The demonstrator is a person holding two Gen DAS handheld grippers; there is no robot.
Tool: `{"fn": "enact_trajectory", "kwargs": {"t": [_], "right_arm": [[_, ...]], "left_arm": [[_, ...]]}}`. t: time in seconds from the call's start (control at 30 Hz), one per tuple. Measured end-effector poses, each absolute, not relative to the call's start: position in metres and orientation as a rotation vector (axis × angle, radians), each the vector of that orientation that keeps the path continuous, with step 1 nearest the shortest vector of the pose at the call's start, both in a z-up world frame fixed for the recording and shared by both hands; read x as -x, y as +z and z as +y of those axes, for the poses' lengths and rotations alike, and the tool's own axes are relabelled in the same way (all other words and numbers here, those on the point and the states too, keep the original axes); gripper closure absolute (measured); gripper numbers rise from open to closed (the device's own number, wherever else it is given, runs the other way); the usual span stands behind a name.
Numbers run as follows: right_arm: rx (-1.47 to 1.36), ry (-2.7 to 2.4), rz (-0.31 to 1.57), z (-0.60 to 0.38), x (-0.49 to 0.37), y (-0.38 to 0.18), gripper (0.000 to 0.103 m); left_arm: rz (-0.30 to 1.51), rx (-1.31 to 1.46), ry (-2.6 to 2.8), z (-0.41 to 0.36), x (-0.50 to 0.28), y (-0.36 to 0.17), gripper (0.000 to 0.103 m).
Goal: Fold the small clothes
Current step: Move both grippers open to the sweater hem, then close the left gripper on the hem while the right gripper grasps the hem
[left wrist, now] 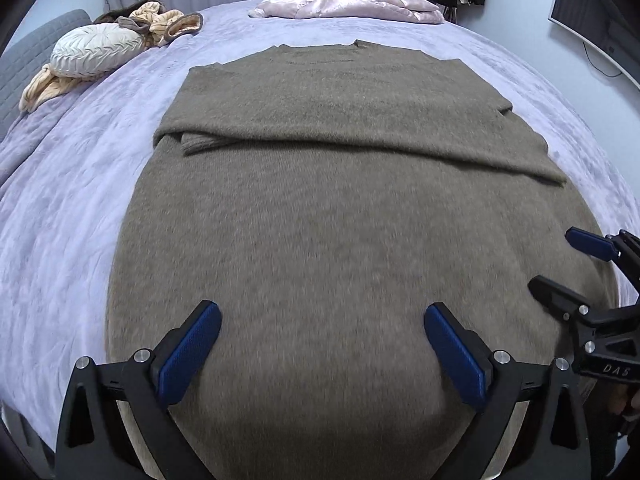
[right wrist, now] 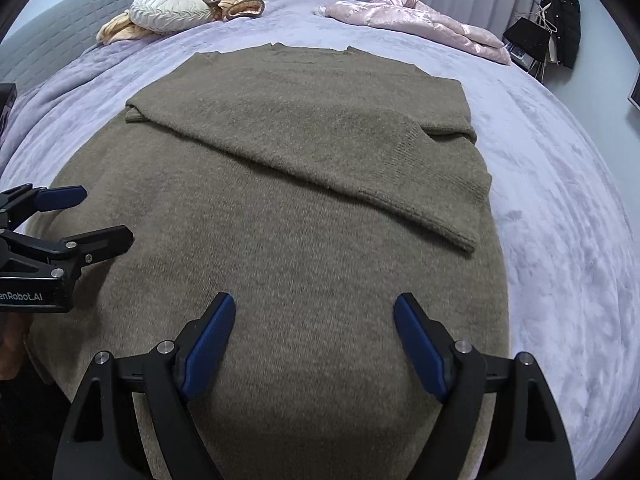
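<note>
Left wrist view first: one olive-brown sweater (left wrist: 320, 220) lies flat in the middle of a lavender bedspread (left wrist: 72, 200), fuzzy knit on plush, crinkly velvet. Its long axis runs straight away from the camera, neckline at the far end and hem toward the grippers. Both sleeves are folded across the chest, making a diagonal band. The left gripper (left wrist: 322, 344) hangs over the hem end with its two blue ribbed pads spread wide and nothing between them but sweater below (I can't tell if the tips touch the knit). The right gripper (left wrist: 568, 264) pokes in from the right edge, its two fingers apart too. Along the far side there's one round pleated cushion (left wrist: 96, 50), a crumpled beige-and-brown garment (left wrist: 160, 24) beside it, and one shiny pink quilted jacket (left wrist: 352, 4).

Right wrist view: same sweater (right wrist: 280, 220), same heading, one ribbed cuff ending near its right edge. The right gripper (right wrist: 314, 344) is released, empty, above the hem. The left gripper (right wrist: 92, 216) shows at the left edge, fingers parted. Cushion (right wrist: 168, 10) and pink jacket (right wrist: 420, 24) sit at the far end, well apart.
</note>
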State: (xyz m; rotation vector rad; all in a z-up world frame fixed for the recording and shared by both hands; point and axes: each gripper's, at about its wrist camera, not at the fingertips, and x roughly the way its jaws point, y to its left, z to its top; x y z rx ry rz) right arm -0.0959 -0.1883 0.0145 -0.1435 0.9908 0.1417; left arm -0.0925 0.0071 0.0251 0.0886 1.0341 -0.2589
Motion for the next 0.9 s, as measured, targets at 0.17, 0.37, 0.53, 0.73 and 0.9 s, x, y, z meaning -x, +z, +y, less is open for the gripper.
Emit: {"fn": "enact_trajectory", "kwargs": {"t": [0.17, 0.37, 0.53, 0.73, 0.9], "right_arm": [[0.146, 0.140, 0.929, -0.192, 0.123, 0.012, 0.019], [0.194, 0.155, 0.884, -0.195, 0.160, 0.013, 0.019], [0.185, 0.193, 0.875, -0.207, 0.189, 0.006, 0.018], [0.318, 0.234, 0.960, -0.210, 0.213, 0.002, 0.016], [0.188, 0.154, 0.900, -0.242, 0.229, 0.020, 0.015]], "left_arm": [[1.004, -0.108, -0.243, 0.012, 0.118, 0.024, 0.001], [0.964, -0.101, -0.242, 0.023, 0.148, 0.023, 0.001], [0.956, -0.108, -0.242, 0.030, 0.169, 0.024, 0.001], [0.938, 0.030, -0.296, 0.081, 0.190, 0.042, 0.001], [1.007, 0.259, -0.294, 0.125, 0.181, 0.027, 0.001]]}}
